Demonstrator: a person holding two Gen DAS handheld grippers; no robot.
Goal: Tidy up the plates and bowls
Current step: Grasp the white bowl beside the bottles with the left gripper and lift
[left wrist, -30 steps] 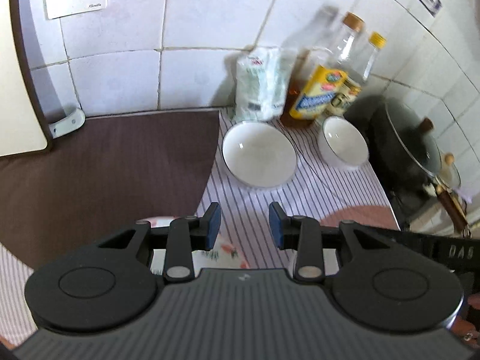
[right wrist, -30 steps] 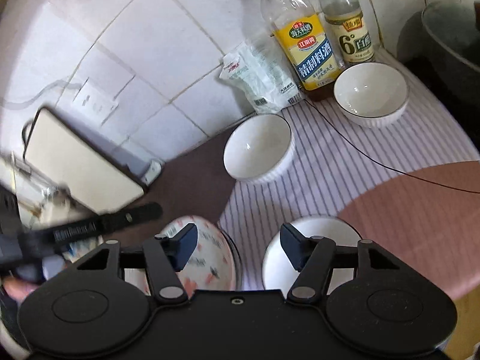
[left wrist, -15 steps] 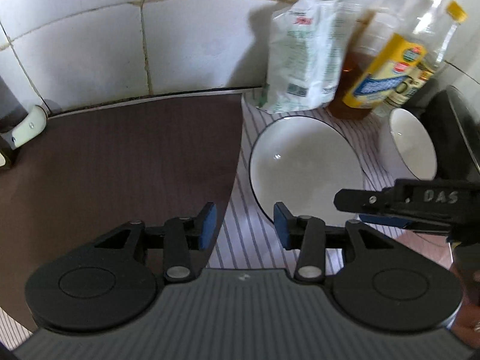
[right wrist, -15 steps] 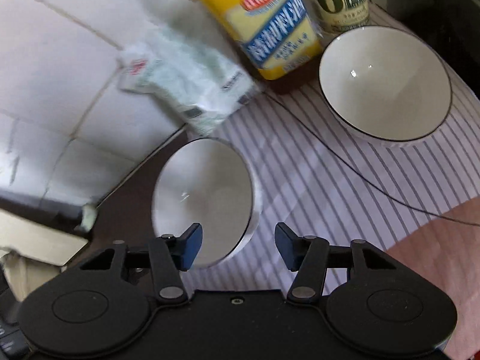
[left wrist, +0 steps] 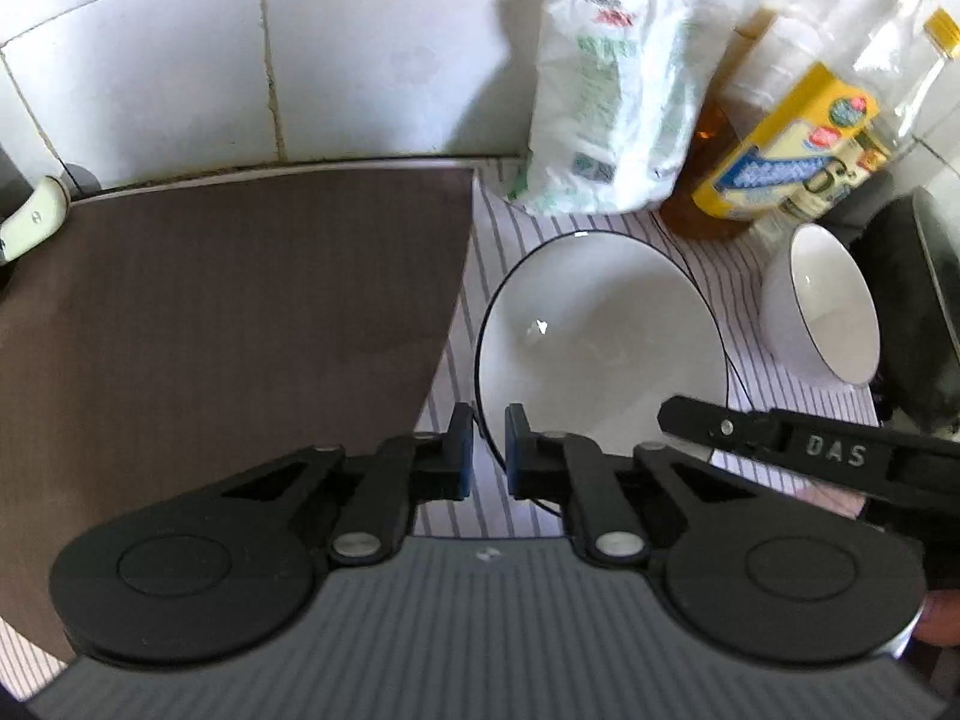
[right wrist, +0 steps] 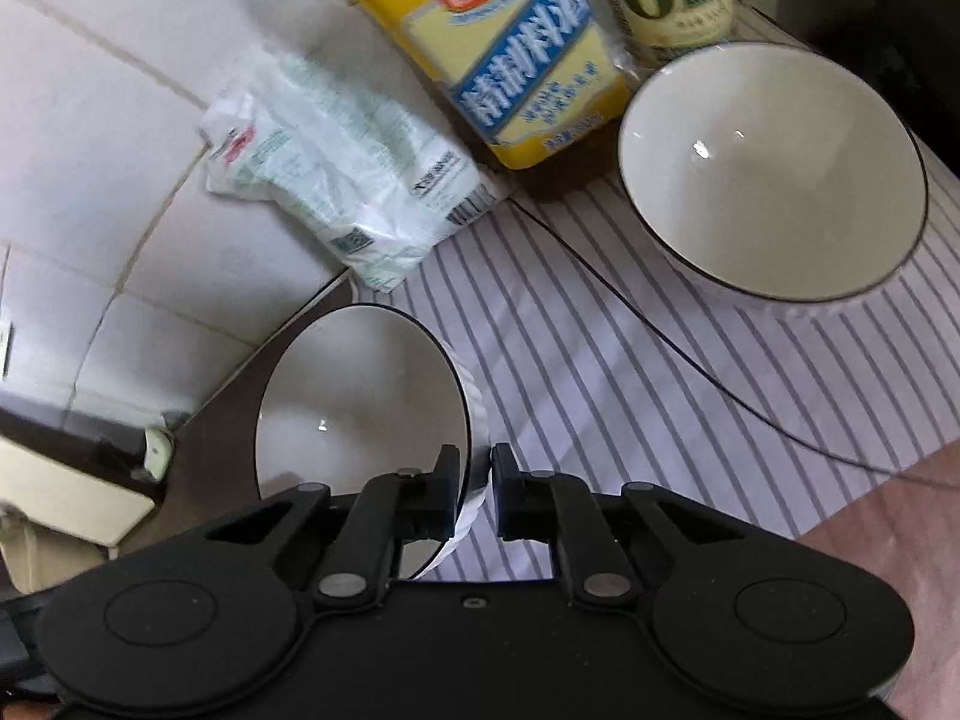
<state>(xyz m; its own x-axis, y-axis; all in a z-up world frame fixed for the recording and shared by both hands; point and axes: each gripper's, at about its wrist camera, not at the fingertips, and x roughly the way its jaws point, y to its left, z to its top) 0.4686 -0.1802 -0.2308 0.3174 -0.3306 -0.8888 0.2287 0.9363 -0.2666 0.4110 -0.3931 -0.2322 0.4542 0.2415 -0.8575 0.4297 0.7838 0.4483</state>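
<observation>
A white bowl with a thin black rim [left wrist: 600, 336] sits on the striped cloth [left wrist: 480, 240]. My left gripper [left wrist: 487, 447] is shut on its near-left rim, one finger inside and one outside. My right gripper [right wrist: 477, 483] is shut on the right rim of the same bowl [right wrist: 360, 396]; its black body also shows in the left wrist view [left wrist: 810, 450]. A second white black-rimmed bowl [right wrist: 774, 174] stands further right on the cloth, also in the left wrist view [left wrist: 822, 306].
A white plastic bag [left wrist: 612, 90] and two bottles [left wrist: 798, 138] stand against the tiled wall behind the bowls. A dark brown mat [left wrist: 228, 312] lies to the left. A dark pot [left wrist: 918, 312] is at the far right. A thin black cable [right wrist: 660, 336] crosses the cloth.
Both grippers moved forward to the nearer white bowl and closed on its rim from opposite sides. The floral bowl and the other white dish near me dropped out of view.
</observation>
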